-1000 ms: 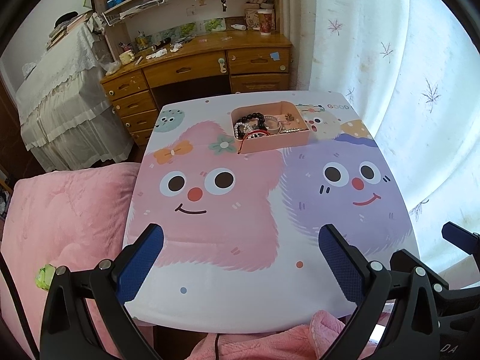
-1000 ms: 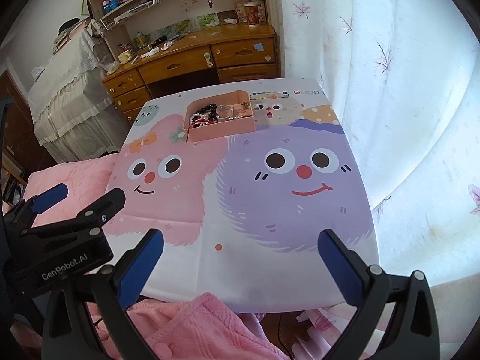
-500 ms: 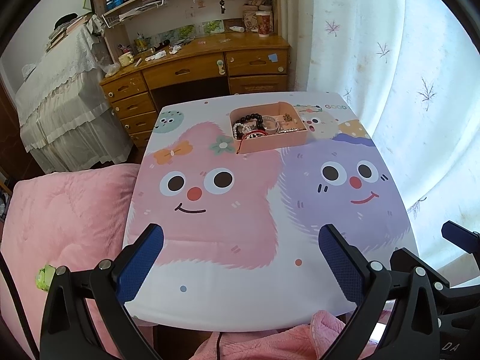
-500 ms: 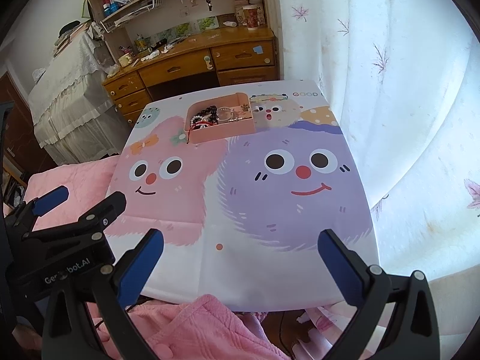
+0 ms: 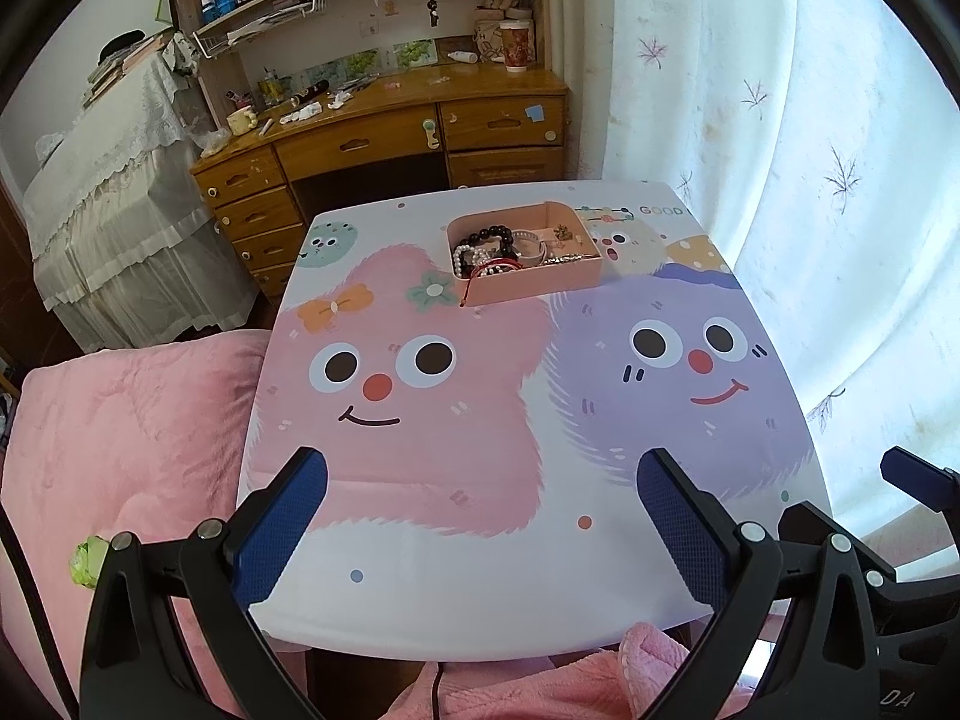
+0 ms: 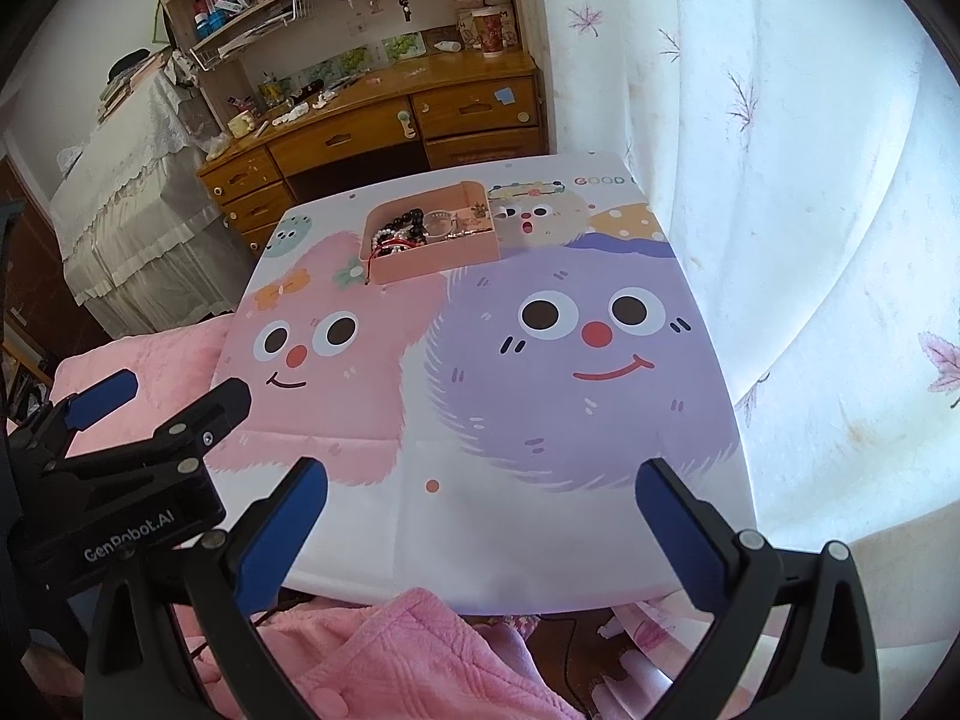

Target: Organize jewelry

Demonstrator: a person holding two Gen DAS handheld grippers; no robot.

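A pink tray (image 5: 534,288) (image 6: 438,267) sits at the far side of the cartoon-printed table (image 5: 480,594) (image 6: 540,552). It holds a black bead bracelet (image 5: 485,234), a white pearl bracelet (image 5: 463,258), a red cord (image 5: 495,267) that hangs over the front wall, and a gold chain (image 5: 564,259). My left gripper (image 5: 483,480) hangs open over the near table edge, far short of the tray, with nothing between its fingers. My right gripper (image 6: 480,483) is open too, likewise empty and near the front edge. The left gripper (image 6: 162,396) also shows at the left of the right wrist view.
A pink blanket (image 5: 120,420) covers the bed to the left of the table. A wooden desk (image 5: 384,132) with drawers and cluttered shelves stands behind. White curtains (image 5: 810,180) hang close along the right side. Pink cloth (image 6: 390,660) lies below the near edge.
Both views have pulled back and risen slightly, so the table and tray look a little farther away. Both grippers stay open and empty.
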